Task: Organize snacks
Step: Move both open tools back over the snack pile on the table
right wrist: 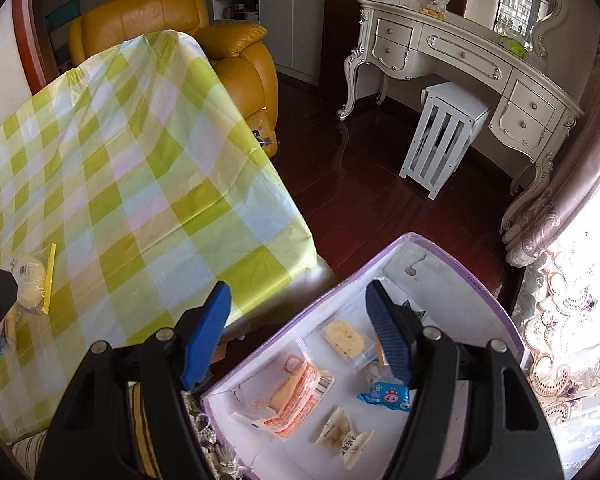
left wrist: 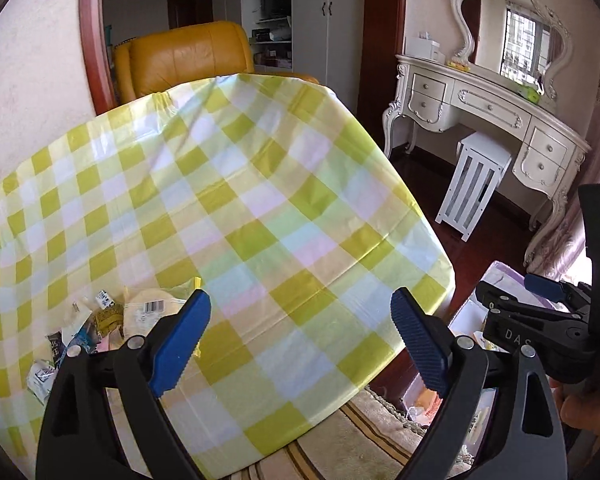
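A pile of wrapped snacks [left wrist: 96,324] lies on the checked yellow-green tablecloth [left wrist: 260,208], low on the left in the left wrist view. A pale bread packet [left wrist: 152,306] rests on it. My left gripper [left wrist: 300,300] hangs open above the table, right of the pile, with nothing between its fingers. My right gripper [right wrist: 298,288] is open and empty over a purple-rimmed white box [right wrist: 440,250] beside the table. In the box lie an orange packet [right wrist: 296,396], a cracker packet [right wrist: 344,338], a blue packet [right wrist: 384,394] and a white packet [right wrist: 342,432].
A yellow leather armchair [right wrist: 172,16] stands behind the table. A cream dressing table [right wrist: 460,56] with a white slatted stool [right wrist: 440,140] is at the far right, across dark wood floor [right wrist: 360,184]. A striped rug [left wrist: 360,440] lies under the table's near edge.
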`<state>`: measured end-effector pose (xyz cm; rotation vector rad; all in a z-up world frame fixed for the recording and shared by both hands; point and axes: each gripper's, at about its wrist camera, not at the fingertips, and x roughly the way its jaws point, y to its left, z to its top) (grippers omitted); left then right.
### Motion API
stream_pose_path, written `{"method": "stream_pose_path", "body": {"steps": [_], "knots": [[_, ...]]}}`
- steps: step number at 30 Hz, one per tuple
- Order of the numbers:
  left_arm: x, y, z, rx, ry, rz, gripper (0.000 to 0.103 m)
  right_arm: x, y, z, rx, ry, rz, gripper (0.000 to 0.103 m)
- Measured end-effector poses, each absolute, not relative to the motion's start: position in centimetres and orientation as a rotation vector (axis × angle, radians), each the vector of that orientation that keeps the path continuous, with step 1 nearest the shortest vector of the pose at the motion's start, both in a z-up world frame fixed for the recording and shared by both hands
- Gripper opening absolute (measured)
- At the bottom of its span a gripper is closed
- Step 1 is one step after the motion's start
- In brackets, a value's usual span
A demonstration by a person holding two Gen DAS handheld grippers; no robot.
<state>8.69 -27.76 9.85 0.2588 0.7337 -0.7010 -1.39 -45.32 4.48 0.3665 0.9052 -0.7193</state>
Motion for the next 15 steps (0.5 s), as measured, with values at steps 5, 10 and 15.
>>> {"method": "stream_pose_path", "body": {"steps": [5, 10, 15], "knots": [[10.8, -23.8, 10.7, 0.195, 0.718, -0.636, 0.089, 1.0, -42.7, 5.4, 0.353, 0.884, -0.641, 0.07], [12.7, -20.0, 11.0, 0.127, 0.722, -0.576, 0.088, 3.0, -40.2, 5.7, 0.332, 0.878, -0.58, 0.071], [14.0, -17.2, 11.0, 0.079, 0.733, -0.535, 0.088, 4.6, -38.1, 5.9, 0.324, 0.875, -0.534, 0.071]]}}
